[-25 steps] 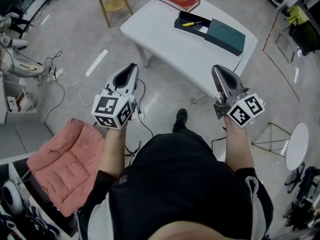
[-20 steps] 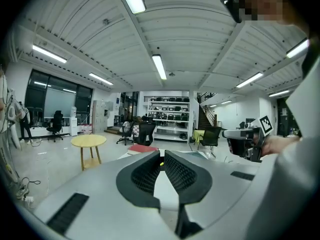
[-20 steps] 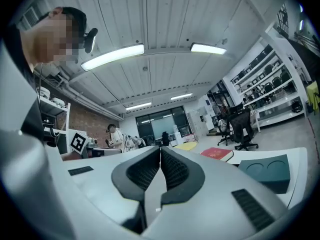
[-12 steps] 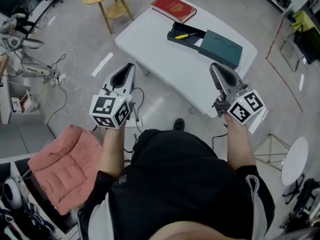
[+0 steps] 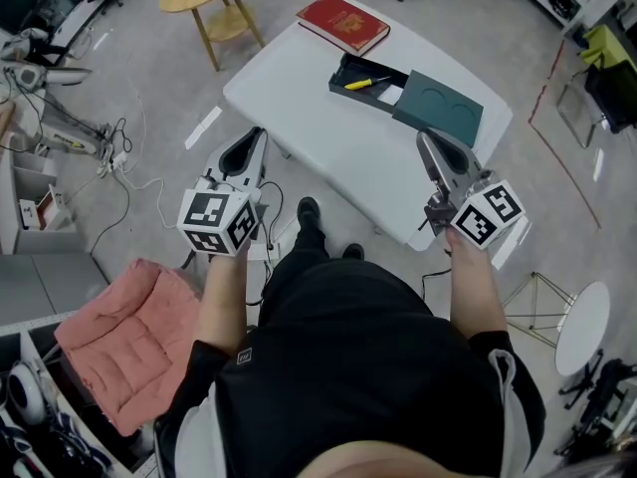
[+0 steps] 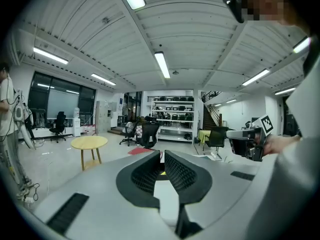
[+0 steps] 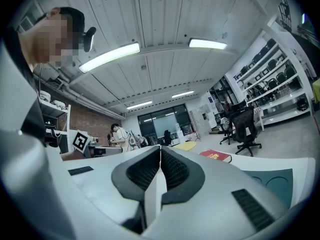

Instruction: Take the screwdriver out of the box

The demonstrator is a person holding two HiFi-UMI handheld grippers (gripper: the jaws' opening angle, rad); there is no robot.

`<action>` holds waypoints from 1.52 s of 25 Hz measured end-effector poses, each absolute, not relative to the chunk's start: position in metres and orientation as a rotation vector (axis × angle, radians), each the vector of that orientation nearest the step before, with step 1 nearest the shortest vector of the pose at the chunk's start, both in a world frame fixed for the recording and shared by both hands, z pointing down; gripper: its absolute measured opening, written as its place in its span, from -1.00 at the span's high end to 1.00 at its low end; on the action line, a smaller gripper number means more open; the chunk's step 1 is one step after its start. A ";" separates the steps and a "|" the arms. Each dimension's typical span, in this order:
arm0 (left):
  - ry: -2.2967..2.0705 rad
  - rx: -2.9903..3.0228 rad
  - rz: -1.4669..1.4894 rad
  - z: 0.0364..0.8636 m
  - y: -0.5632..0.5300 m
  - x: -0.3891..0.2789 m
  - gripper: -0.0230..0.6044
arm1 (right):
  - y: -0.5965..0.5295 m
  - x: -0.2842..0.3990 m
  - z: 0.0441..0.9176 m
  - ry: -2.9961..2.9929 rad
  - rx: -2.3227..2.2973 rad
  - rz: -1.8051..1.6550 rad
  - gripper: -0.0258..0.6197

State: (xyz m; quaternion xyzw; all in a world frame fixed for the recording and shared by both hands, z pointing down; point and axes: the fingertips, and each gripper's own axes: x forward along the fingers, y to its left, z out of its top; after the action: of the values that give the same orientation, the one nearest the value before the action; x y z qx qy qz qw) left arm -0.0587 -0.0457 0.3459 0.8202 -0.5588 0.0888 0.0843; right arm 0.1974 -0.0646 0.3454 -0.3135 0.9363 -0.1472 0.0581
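Claw tips of the right claw (image 5: 425, 139) are shut together on nothing; the left claw (image 5: 259, 135) is held a slit apart, empty. Well apart from both, the yellow screwdriver (image 5: 360, 83) is seen lying inside the open black box (image 5: 338, 76) on the white desk (image 5: 318, 122).

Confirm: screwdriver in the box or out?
In: the yellow screwdriver lies inside the open black box on the white table.

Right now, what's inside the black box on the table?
A yellow screwdriver and a small white piece lie in the open box. The green lid sits at its right end; anything under the lid is hidden.
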 end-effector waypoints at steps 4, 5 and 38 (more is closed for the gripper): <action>-1.633 2.465 0.261 0.350 -0.080 -0.068 0.80 | -0.091 0.192 0.347 2.823 -1.002 -0.446 0.83; -1.624 2.474 0.258 0.349 -0.090 -0.072 0.80 | -0.099 0.190 0.347 2.817 -1.021 -0.446 0.83; -1.220 2.637 0.226 0.392 -0.297 -0.159 0.80 | -0.250 0.067 0.377 2.755 -1.378 -0.538 0.83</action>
State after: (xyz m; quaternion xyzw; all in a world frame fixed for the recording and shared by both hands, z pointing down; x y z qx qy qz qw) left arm -0.1586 -0.2973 0.3915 0.8990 -0.4159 0.0772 0.1136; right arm 0.0668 -0.2505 0.3772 -0.4407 0.8810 -0.1721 0.0075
